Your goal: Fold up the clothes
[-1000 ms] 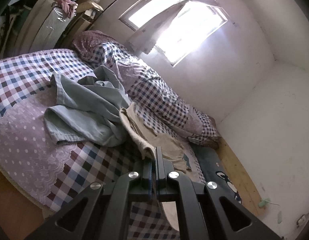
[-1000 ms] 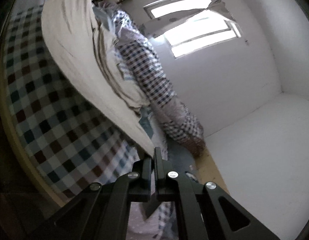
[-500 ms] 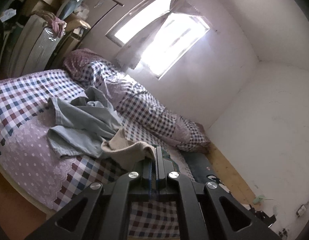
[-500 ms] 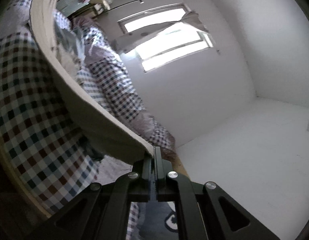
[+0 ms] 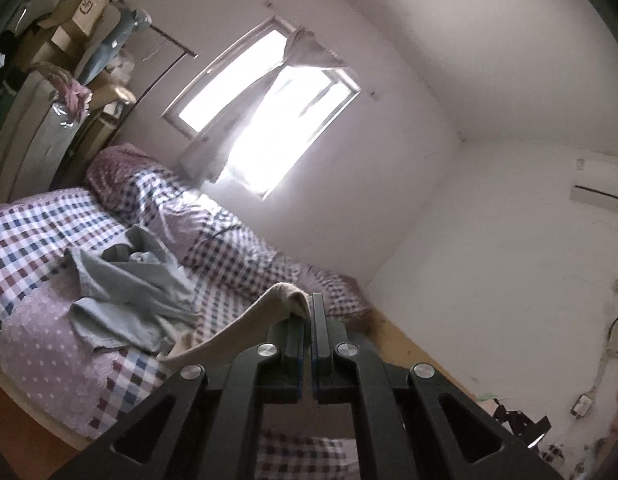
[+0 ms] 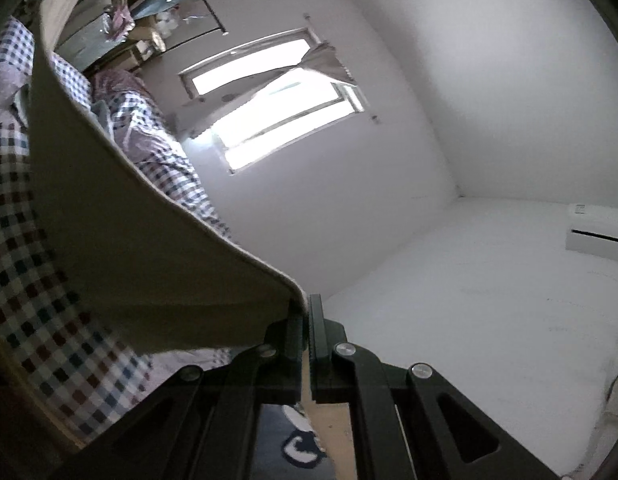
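Two wrist views of a bedroom. In the left wrist view, the left tongs [image 5: 310, 312] at bottom centre are clamped on a corner of a beige cloth [image 5: 245, 324], which trails down to the lower left onto a bed [image 5: 33, 344] with a checked and dotted purple cover. A crumpled pale blue garment [image 5: 125, 292] lies on the bed at centre left. A bright window [image 5: 265, 128] sits in the upper middle. In the right wrist view, the right tongs [image 6: 307, 320] are clamped on another edge of the beige cloth [image 6: 149, 264], which spreads wide across the left half of the frame, above the bed [image 6: 37, 320].
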Tool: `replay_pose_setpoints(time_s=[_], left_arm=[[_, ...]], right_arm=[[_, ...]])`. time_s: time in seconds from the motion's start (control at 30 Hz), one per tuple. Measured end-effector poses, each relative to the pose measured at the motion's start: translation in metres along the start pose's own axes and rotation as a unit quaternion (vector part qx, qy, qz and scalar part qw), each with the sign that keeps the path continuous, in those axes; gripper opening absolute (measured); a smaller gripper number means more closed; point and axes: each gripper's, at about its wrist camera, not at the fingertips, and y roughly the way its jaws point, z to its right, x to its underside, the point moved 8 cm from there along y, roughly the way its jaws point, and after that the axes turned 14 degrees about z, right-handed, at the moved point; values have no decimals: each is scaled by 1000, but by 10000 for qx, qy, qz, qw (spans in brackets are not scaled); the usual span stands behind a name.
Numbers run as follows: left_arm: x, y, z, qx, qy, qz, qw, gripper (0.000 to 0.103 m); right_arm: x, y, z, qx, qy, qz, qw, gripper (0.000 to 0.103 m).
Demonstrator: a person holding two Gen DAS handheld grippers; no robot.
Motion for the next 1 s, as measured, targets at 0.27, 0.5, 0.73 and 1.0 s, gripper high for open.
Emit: replay_pose_setpoints(time_s=[0.27,0.5,0.73,1.0], left_arm=[[-16,-5,11,-12,-133,174,9998,0],[-6,44,-13,-484,-254,-270,9981,1],[28,115,-49,-997,-291,-785,9915,1],[87,216,-116,-1671,-518,-1461,9737,1]], right_arm=[[-9,-6,31,291,169,9,9994,0],[13,24,15,-214,177,-377,9989,0],[39,67,-23,-843,175,-753,9934,0],[81,133,-91,-1679,192,-1160,9788,0]])
